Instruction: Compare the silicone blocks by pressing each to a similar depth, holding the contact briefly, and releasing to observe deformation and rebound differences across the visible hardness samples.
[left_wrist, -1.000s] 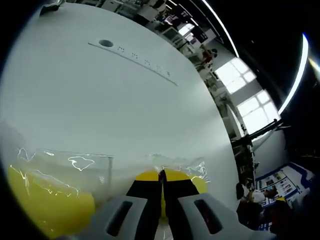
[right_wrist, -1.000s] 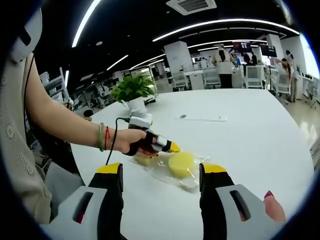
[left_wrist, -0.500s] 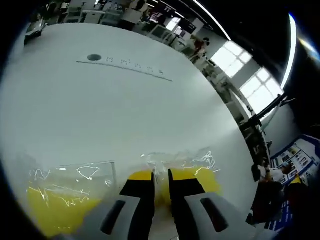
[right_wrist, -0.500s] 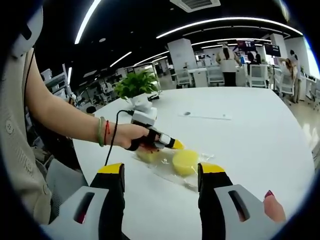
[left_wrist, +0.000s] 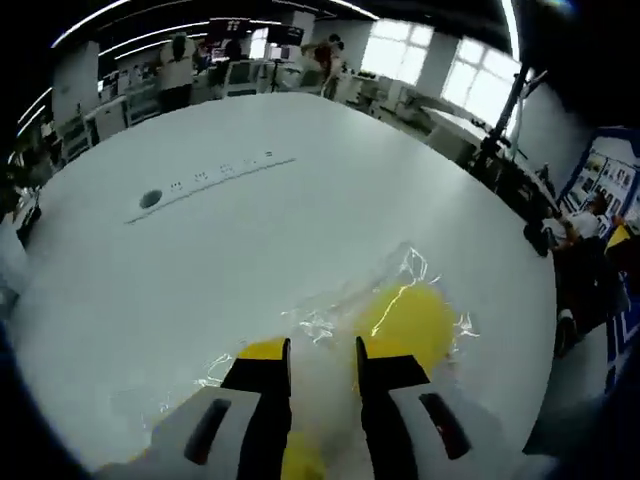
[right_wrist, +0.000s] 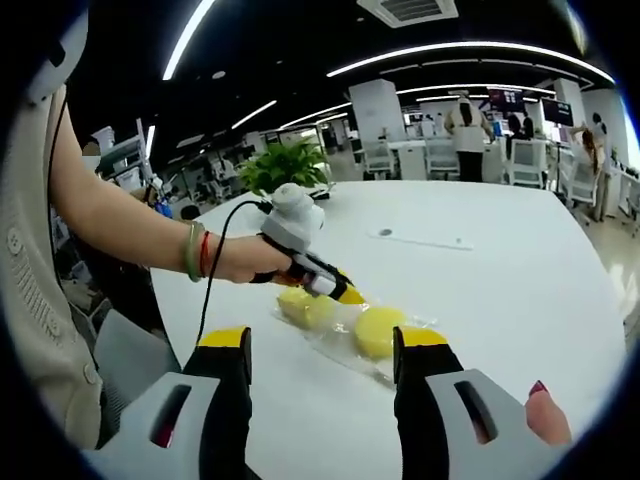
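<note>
Left claw (left_wrist: 322, 352) narrowly parted; right claw (right_wrist: 322, 340) wide.

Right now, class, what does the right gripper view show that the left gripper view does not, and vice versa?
Right gripper view: a forearm with bracelets, the left gripper tipped down at the clear bag, a potted plant. Left gripper view: bright windows, its own jaws a little apart. Both: the white table, the bag, a yellow block.

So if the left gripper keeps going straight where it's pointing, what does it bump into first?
Probably the clear plastic bag just past the left gripper, with the white table under it. The round yellow block sits slightly to one side. Depth is hard to judge.
</note>
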